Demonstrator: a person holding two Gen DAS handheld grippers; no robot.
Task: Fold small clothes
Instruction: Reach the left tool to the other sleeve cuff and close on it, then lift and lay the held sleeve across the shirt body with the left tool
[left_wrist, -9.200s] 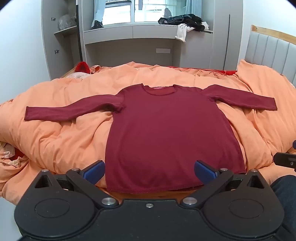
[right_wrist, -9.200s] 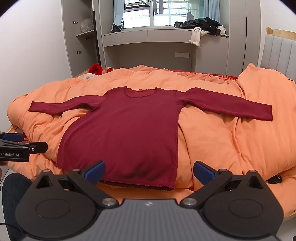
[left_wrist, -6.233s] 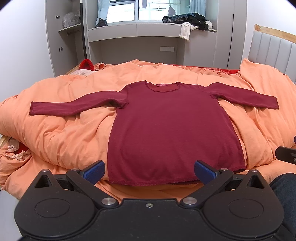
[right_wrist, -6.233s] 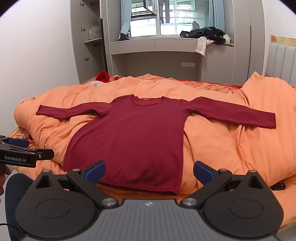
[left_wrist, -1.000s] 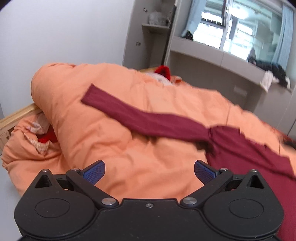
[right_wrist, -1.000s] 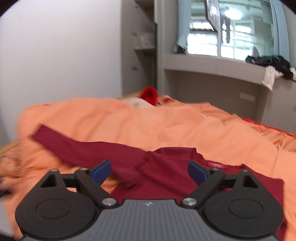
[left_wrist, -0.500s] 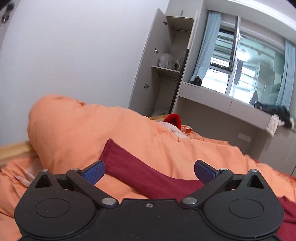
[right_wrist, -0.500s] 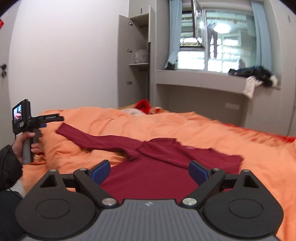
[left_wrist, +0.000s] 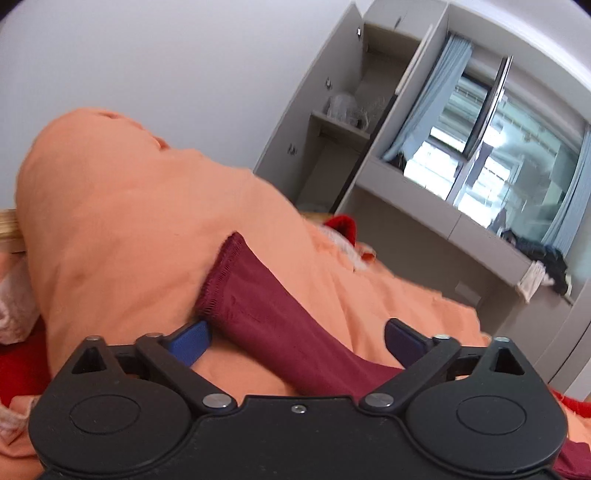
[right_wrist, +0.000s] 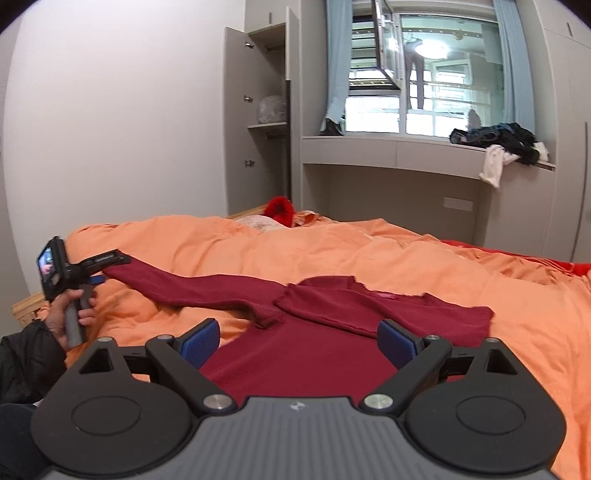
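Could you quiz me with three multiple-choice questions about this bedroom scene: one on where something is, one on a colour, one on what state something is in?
1. Where does the pile of dark clothes lie?
A. on the ledge under the window
B. on the duvet
C. inside the open cupboard

2. What colour is the duvet?
A. grey
B. orange
C. blue

3. How do the top's two sleeves lie?
A. both spread out
B. both folded in
C. one folded in, one spread out

Answers:
1 A: the dark clothes sit on the window ledge.
2 B: the duvet is orange.
3 C: on the maroon top, the right sleeve crosses the chest and the left sleeve lies stretched out.
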